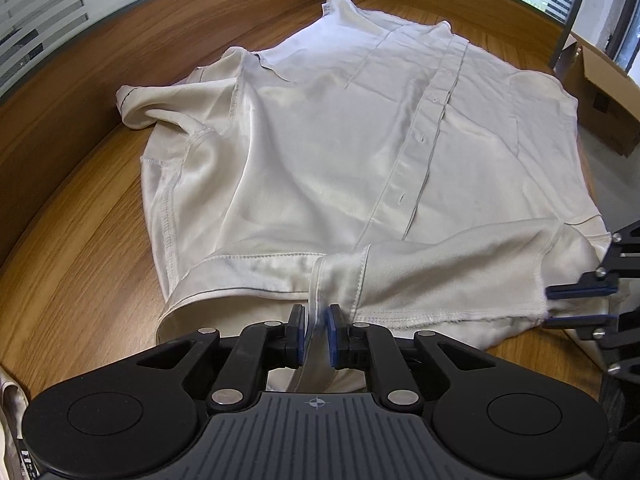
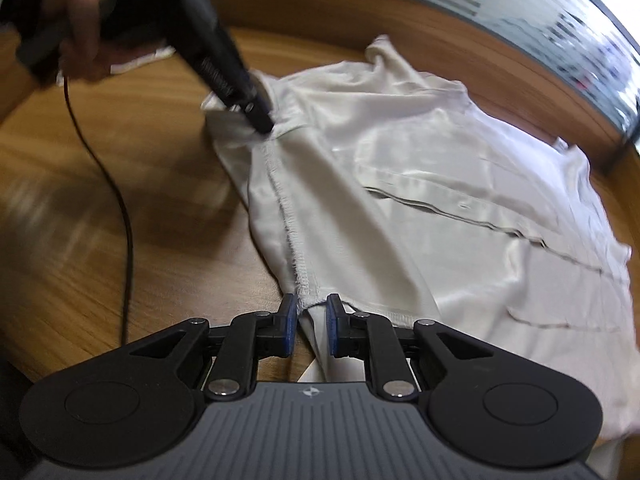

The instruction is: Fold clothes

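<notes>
Left wrist view: a cream satin button-up shirt [image 1: 340, 152] lies spread on the wooden worktop [image 1: 80, 216], its collar towards the far edge and its hem towards the near one. A short sleeve [image 1: 160, 108] is bunched on the left. The hem is turned up in a fold along the near side. The left tongs [image 1: 316, 330] stand narrow, with a strip of that folded fabric pinched between the blue pads. At the right edge of the view the right tongs [image 1: 580, 304] are at the shirt's corner. A cardboard box [image 1: 600, 92] sits beyond the worktop's right edge.

Right wrist view, blurred: the right tongs [image 2: 312, 320] are narrow, and a hem corner of the shirt [image 2: 440, 208] lies between the pads; whether they press it I cannot tell. Farther off, a hand [image 2: 76, 32] holds the left tongs [image 2: 262, 122] down on the hem. A black cable [image 2: 120, 200] trails over the worktop [image 2: 100, 240].
</notes>
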`<control>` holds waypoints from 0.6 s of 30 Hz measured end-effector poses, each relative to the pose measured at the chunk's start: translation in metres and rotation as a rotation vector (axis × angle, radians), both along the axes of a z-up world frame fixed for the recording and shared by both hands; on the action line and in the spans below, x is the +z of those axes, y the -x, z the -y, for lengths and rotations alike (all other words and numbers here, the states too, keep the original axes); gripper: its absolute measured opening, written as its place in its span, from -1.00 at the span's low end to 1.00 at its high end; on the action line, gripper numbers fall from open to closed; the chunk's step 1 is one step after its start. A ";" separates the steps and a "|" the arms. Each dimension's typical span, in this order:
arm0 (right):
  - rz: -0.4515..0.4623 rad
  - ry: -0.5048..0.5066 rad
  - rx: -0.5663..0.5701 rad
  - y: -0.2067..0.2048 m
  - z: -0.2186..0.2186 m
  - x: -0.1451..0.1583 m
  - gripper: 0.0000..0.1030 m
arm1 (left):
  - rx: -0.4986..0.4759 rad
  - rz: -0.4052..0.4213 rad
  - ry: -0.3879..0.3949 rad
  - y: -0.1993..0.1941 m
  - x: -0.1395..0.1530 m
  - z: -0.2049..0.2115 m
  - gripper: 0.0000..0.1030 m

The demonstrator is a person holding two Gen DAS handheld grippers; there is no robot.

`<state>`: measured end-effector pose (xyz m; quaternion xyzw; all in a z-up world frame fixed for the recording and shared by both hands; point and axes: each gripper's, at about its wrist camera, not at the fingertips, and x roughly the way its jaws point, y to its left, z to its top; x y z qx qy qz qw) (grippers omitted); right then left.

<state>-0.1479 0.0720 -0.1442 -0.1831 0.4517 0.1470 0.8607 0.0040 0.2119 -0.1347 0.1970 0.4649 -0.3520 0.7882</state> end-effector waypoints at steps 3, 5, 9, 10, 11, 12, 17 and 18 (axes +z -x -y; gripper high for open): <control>-0.007 0.052 0.035 -0.004 -0.008 -0.010 -0.70 | 0.007 -0.005 0.010 0.001 0.000 -0.003 -0.74; -0.008 0.080 0.053 -0.004 -0.011 -0.012 -0.85 | 0.009 -0.008 0.014 0.002 0.001 -0.005 -0.74; 0.006 0.064 0.042 -0.001 -0.010 -0.007 -0.97 | 0.007 -0.006 0.024 0.006 0.003 -0.010 -0.75; 0.011 0.055 0.036 0.000 -0.009 -0.005 -0.97 | 0.006 -0.005 0.026 0.007 0.004 -0.011 -0.76; 0.015 0.045 0.029 0.002 -0.009 -0.002 -0.98 | 0.005 -0.002 0.027 0.007 0.004 -0.012 -0.76; 0.018 0.032 0.020 0.003 -0.008 0.000 -0.98 | 0.005 -0.002 0.027 0.008 0.005 -0.013 -0.76; 0.031 -0.043 -0.034 0.008 -0.002 0.014 -0.98 | -0.008 0.005 0.027 0.012 0.009 -0.015 -0.77; 0.034 -0.054 -0.038 0.010 -0.002 0.017 -0.98 | -0.012 0.006 0.027 0.013 0.010 -0.016 -0.77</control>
